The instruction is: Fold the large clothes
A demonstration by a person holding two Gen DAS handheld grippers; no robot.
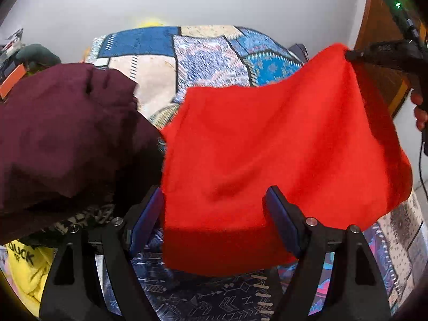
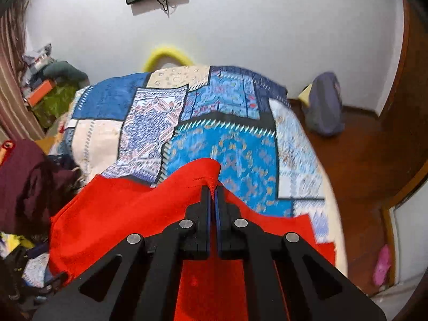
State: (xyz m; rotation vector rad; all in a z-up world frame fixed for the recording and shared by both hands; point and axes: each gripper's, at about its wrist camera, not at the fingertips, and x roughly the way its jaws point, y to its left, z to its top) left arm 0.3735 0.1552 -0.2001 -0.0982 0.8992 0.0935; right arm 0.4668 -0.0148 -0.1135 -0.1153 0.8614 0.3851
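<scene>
The right gripper (image 2: 213, 187) is clamped on a raised edge of the red garment (image 2: 128, 214); its two fingers stand together with a small peak of red cloth pinched at their tips; in the left wrist view the same gripper (image 1: 350, 54) appears at upper right, holding the top corner of the cloth, with the fingers of the person's hand (image 1: 420, 107) visible on its handle.

The left gripper (image 1: 214, 200) has its jaws wide apart; the red garment (image 1: 267, 147) hangs across the gap between the blue pads (image 1: 278, 206); whether the pads touch the cloth cannot be told, and they do not pinch it.

The red garment is lifted above the patchwork bedspread (image 2: 227, 147), hanging from the right gripper and sagging toward the near edge of the bed; its lower part drapes over the bedspread (image 1: 208, 53).

A maroon garment (image 1: 67, 133) lies heaped just beside the red one, to its left in the left wrist view; a yellow garment (image 1: 29, 272) with dark lettering lies below that heap.

A purple bag (image 2: 323, 104) stands on the wooden floor (image 2: 361, 160) against the white wall (image 2: 240, 26); a pink slipper (image 2: 382, 264) lies on the floor at lower right.
</scene>
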